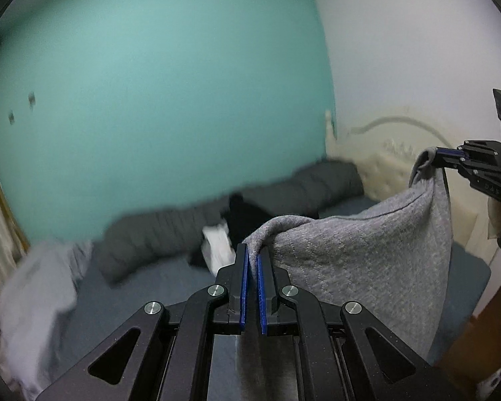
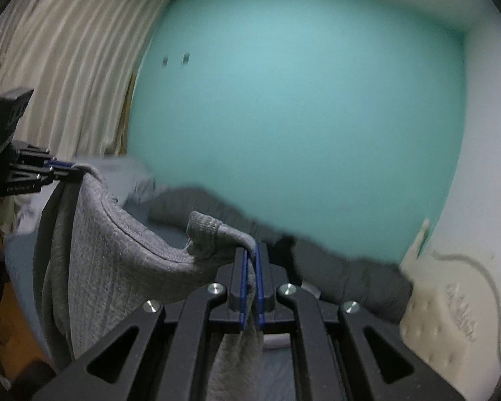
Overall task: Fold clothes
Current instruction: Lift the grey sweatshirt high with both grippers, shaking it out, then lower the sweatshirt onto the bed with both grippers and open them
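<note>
The grey knitted garment with a stitched hem point(image 1: 360, 260) is up in the air right now, strung between both tongs like a hammock and hanging down below them over the blue-sheeted bed point(image 1: 143, 287). The left tongs point(image 1: 252, 260) have their blue pads pressed together on 1 corner of the fabric, with cloth bunched over the tips and trailing down between the fingers. The right tongs point(image 2: 249, 260) are doing the same at the other end, pinching a bundle that includes what looks like a ribbed cuff point(image 2: 205, 225) poking up just beside the tips.

So the long axis of the held edge runs straight from 1 set of tongs to the other, sagging a bit in the middle, and the rest of the garment drops away below that line. Neither hand is really nearer, each has its own end. My guess is whatever comes next depends on keeping that top edge level while the hanging part meets the bed, but I can't tell from this whether it's being shaken out or brought down for a fold.

Beyond the tongs there's a long dark grey quilted bolster point(image 1: 170, 230) along the teal wall point(image 1: 150, 100), plus a pale grey crumpled cloth point(image 1: 36, 287) off to the left of the left tongs. It's all pretty motion-blurred.
</note>
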The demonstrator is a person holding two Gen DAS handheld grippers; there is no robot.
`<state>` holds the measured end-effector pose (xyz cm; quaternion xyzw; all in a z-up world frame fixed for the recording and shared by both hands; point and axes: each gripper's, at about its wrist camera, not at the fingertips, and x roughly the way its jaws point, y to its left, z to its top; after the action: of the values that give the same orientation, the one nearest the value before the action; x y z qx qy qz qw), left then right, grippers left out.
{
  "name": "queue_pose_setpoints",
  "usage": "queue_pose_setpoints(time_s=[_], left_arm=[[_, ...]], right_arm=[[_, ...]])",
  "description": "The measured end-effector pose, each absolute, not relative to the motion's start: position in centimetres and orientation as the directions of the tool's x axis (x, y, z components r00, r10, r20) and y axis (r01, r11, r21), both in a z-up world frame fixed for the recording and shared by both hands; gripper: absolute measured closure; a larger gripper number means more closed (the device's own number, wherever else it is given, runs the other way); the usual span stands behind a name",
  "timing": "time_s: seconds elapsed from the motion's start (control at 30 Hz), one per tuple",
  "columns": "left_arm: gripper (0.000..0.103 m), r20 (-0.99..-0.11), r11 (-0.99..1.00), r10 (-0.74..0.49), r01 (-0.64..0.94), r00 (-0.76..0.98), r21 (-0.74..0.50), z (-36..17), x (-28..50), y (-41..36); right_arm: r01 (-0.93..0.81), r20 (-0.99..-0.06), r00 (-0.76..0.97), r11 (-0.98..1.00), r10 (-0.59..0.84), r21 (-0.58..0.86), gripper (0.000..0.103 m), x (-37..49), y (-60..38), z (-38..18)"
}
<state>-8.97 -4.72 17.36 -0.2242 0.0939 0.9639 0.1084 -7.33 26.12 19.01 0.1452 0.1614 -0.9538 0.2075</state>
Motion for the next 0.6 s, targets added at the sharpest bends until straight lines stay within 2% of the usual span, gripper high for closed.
queue_pose_setpoints(time_s=[0.17,0.27,0.43,0.6], left_arm=[[0.098,-0.576,-0.965,0.151,-0.247,-0.804,0.092,6.9,-16.6,-5.1],[0.098,-0.621,-0.968,0.147,-0.242,-0.77,0.071,2.0,-17.0,-4.2],[0.098,-0.66,-0.975,0.151,-0.221,-0.736,0.023,-3.3,-22.2,-5.5],[0.098,-0.674,-0.978,0.164,-0.208,-0.72,-0.016,-6.1,-27.6,-6.2]], right_arm=[[0.458,-0.484,-0.813,-0.869,-0.324,-0.188,0.099,-15.1,25.0,8.7],[0.459,-0.542,-0.78,-0.874,-0.312,-0.159,0.099,-18.6,24.6,4.0],[0.442,-0.587,-0.757,-0.887,-0.287,-0.136,0.099,-23.2,24.3,-1.9],[0.411,-0.6,-0.754,-0.904,-0.267,-0.114,0.099,-28.4,24.1,-4.5]])
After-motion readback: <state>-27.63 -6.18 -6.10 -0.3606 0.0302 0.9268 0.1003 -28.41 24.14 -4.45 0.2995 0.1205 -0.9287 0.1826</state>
